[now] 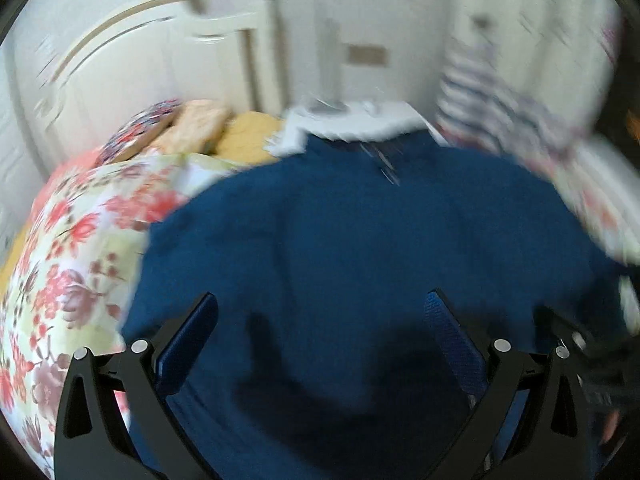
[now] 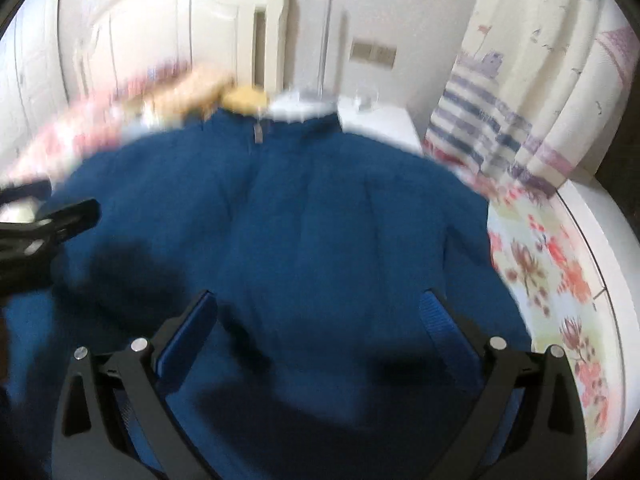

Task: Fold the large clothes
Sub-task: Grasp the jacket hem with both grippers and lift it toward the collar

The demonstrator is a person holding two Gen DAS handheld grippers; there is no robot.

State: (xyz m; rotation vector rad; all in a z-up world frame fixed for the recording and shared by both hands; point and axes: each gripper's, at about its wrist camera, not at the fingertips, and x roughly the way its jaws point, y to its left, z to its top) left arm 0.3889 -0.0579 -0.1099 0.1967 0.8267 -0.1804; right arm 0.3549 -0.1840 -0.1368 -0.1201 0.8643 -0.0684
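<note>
both pictures are smeared and blurry, so small things are hard to make out. in my left view, the far stuff at 11 o'clock is a fuzzy pile of pillows [image 1: 192,128] and i can't tell how many there are. at 4 o'clock a dark shape is cut off by the edge, and it looks like my right gripper [image 1: 592,356], but i can't see its tips there. in my right view, my left gripper [image 2: 48,220] pokes in at 9 o'clock, blurry and cut off too. the bottom of the big blue jacket [image 1: 352,248] is hidden under my own fingers and by the dark shadows on it, so i can't see its lower edge. the jacket lies spread out flat on the flowery bed sheet [image 1: 72,248], filling the middle of both views, with its collar at 12 o'clock and a little zipper [image 2: 257,132] running down from there. it is dark blue, soft and a bit puffy, with long lines down the front. my left gripper [image 1: 320,308] is spread wide with nothing between its blue pads, just above the jacket. my right gripper [image 2: 318,308] is spread wide too and holds nothing. a stripy curtain [image 2: 472,120] hangs at 2 o'clock.
</note>
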